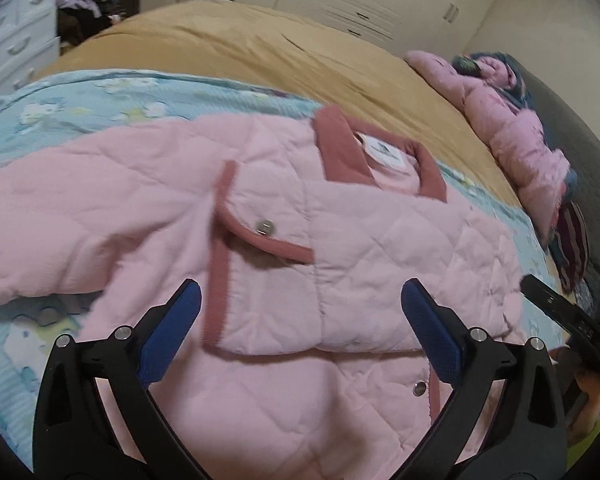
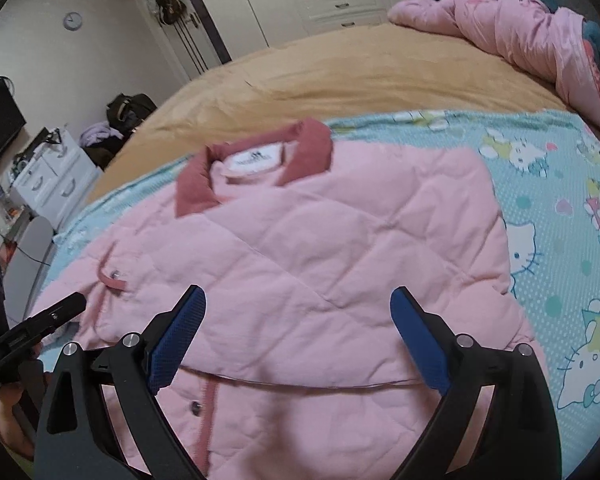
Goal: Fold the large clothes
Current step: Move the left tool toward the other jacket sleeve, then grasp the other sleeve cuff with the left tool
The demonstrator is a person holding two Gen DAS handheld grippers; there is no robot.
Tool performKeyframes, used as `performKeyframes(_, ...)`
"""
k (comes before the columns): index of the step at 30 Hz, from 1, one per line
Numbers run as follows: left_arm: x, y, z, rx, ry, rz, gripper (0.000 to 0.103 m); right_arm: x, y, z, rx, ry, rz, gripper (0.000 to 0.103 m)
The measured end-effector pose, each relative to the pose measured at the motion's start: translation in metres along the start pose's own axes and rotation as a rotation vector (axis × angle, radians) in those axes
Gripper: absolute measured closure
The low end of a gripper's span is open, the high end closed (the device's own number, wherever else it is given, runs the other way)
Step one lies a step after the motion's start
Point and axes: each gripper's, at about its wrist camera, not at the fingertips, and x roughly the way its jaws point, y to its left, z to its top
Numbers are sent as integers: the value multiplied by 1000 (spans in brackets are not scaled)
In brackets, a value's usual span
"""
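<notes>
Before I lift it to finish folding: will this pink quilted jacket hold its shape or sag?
The pink quilted jacket likely sags: it lies soft and creased on the bed sheet. Its padding looks puffy, so probably light. The folded sleeve panel may flop open.

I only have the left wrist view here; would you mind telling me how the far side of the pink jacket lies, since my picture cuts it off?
Observer: In the right wrist view, that side of the pink jacket is folded in to a straight edge, with no sleeve sticking out.
Operator: Thank you. Is the right hand-held gripper holding anything?
Observer: No, the right hand-held gripper is open above the jacket, nothing between its fingers.
Operator: And what lies beyond that edge?
Observer: Only the blue cartoon-cat sheet, which there shows no other clothes on it.
Operator: Anything else that I cannot see?
Observer: A round wall clock hangs left of the door.
</notes>
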Motion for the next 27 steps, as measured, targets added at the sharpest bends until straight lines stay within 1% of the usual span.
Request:
performKeyframes(4,-16,14,8,-48,-29,38,9,-16,17,4,-20,-48,25,10)
performKeyframes(5,-23,19,11,-55,-51,68,9,-18,21,5,-28,-55,28,10)
performKeyframes(7,-37,28,14,-60,-85,103,9,-25,34,6,-51,-73,38,10)
performKeyframes(13,-75,59,12,-122,-158,153,9,-33,67,5,-97,-112,58,10)
performKeyframes(16,-94,74,14,-143,-221,210,9,-33,85,4,-121,-108,79,10)
performKeyframes(20,-107,87,19,-159,-244,211,9,-30,116,5,-175,-95,87,10)
performKeyframes(27,-123,123,20,-250,-263,256,9,-27,171,7,-237,-89,145,10)
